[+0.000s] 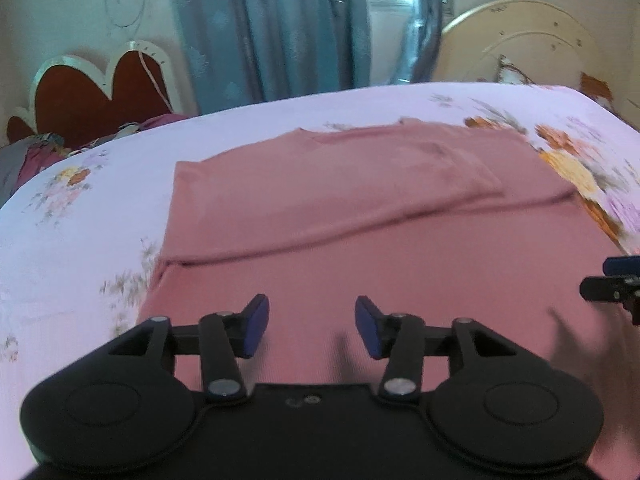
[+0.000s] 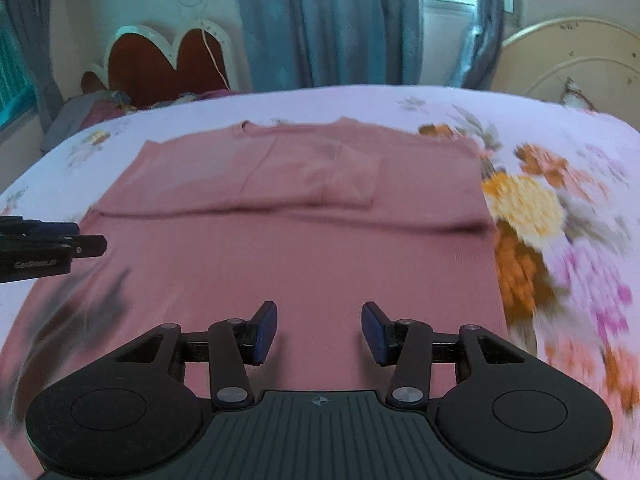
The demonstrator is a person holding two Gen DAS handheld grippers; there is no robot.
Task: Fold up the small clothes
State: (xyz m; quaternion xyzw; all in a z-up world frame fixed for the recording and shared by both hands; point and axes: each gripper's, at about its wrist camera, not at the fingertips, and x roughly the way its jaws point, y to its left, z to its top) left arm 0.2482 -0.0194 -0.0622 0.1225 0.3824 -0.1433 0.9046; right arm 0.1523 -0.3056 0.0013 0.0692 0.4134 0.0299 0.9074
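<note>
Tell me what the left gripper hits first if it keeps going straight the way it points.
Probably the flat pink knit garment just ahead of the open left gripper, then its folded-over sleeve edge. Depth is unclear, so it may skim above the cloth lying on the floral bedsheet.

You're holding L gripper [image 1: 312, 328] & R gripper [image 2: 319, 332] side by side, both pointing fwd, jaws spread wide, gripping nothing.

Home bedroom, floral-sheeted bed [image 1: 100, 208], heart-shaped headboard [image 1: 100, 92], blue curtains [image 1: 272, 28]
</note>
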